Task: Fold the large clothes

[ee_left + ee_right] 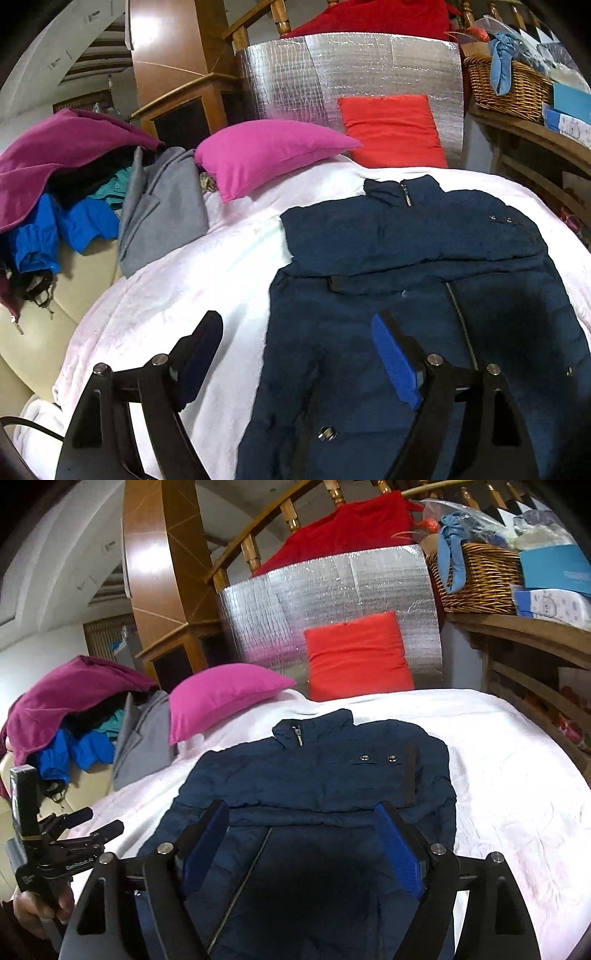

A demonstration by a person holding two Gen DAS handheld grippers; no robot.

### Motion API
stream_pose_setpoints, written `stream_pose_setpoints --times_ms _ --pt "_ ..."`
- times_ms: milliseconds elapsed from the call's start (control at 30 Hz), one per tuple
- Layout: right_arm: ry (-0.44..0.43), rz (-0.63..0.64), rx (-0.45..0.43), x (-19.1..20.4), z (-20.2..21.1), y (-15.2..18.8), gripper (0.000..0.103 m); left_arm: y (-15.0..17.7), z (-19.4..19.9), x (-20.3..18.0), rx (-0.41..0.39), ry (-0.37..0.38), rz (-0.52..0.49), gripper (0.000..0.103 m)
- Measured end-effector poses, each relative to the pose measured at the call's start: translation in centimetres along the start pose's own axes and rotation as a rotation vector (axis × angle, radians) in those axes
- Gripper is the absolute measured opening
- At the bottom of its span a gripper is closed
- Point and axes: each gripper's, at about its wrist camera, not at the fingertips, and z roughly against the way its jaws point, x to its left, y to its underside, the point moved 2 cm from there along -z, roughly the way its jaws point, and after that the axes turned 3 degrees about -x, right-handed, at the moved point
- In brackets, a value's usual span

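Your navy jacket (314,775) lies spread on the white blanket (498,757), collar toward the pink pillow (221,698) and orange cushion (356,657), zipper running down toward you. That flat, centred placement looks meant to give you room to fold on either side of it.

Your left gripper (295,358) hangs with its jaws wide and nothing between them, straddling the jacket's left edge, one finger over bare blanket and the other over the jacket. Your right gripper (303,845) is likewise wide and holding nothing, above the jacket's lower front near the zipper.

Left of the jacket, a heap of other clothes (66,192) sits beyond the blanket's edge, the grey piece (159,210) spilling onto it. It lies apart from the jacket, so I judge nothing blocks a fold.
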Motion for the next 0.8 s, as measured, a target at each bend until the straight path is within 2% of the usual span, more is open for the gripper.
stream_pose_setpoints --times_ms 233,600,800 --pt "0.008 -0.042 0.010 -0.5 2.9 2.2 0.086 2.0 2.2 1.6 -0.001 -0.036 0.012 0.083" --pt "0.043 -0.091 0.050 -2.9 7.5 5.4 0.086 4.7 4.6 3.1 0.026 -0.043 0.069 0.083" --pt "0.060 -0.075 0.075 -3.7 10.0 6.7 0.086 6.0 5.4 3.6 0.042 -0.053 0.085 0.083"
